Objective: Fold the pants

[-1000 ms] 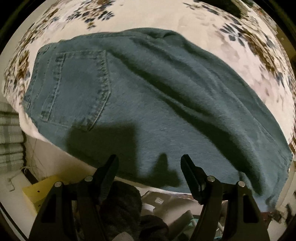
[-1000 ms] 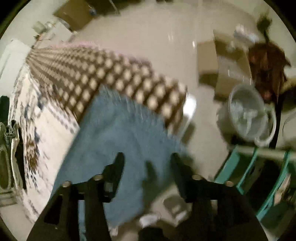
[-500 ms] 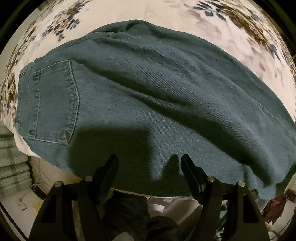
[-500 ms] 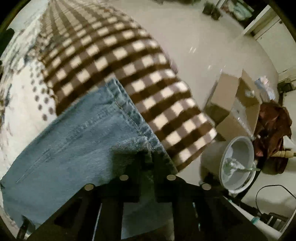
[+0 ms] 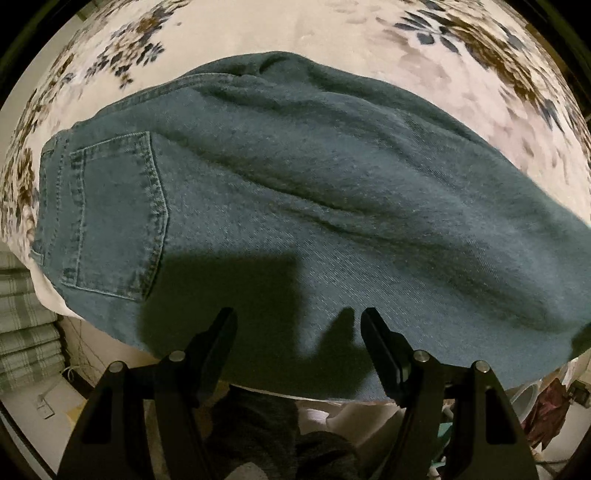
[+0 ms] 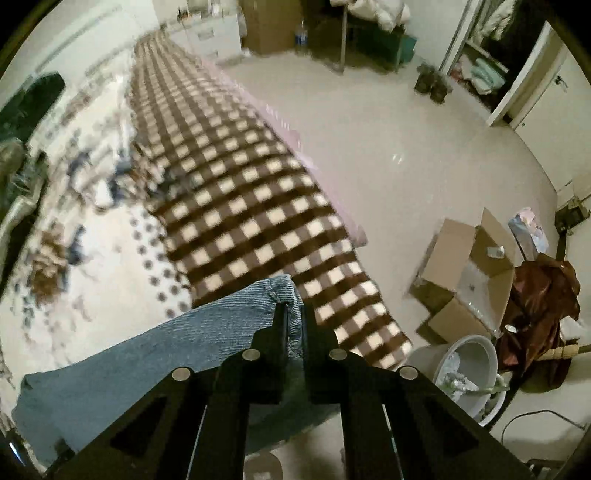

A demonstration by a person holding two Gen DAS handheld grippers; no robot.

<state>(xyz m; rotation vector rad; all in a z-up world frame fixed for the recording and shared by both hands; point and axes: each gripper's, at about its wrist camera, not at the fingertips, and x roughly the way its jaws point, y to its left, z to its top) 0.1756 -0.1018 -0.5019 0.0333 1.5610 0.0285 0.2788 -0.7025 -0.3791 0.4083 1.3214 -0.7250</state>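
Since half a second ago, my right tool (image 6: 294, 314) is lifting the hem end of the pants (image 5: 295, 206) up off the checked blanket (image 6: 240, 199); the denim that was lying flat under the fingers is now rising to a bunched corner pinched between them. My left tool (image 5: 298, 321) is drawing back a little from the seat end, so more of the floral bedspread (image 5: 332, 29) is showing above the waistband than before.

Right tool is clamping the leg hem (image 6: 284, 291), jaws pressed together on the fold of fabric. Left tool is hanging spread wide just above the near edge of the pants, touching nothing, its shadow falling on the cloth.

The pants are lying across the bed, back side up, with the back pocket (image 5: 114, 214) to the left of my left tool and the legs running off to the right toward the hem I am holding. So the long axis is going left to right across my left view, and the hem is the far end from the waist.

I am judging that the coming move is carrying the hem along that axis toward the waistband, folding the length in half. The right tool owns that travel; the left is nearer the waist and is placed to pin or meet the cloth there.
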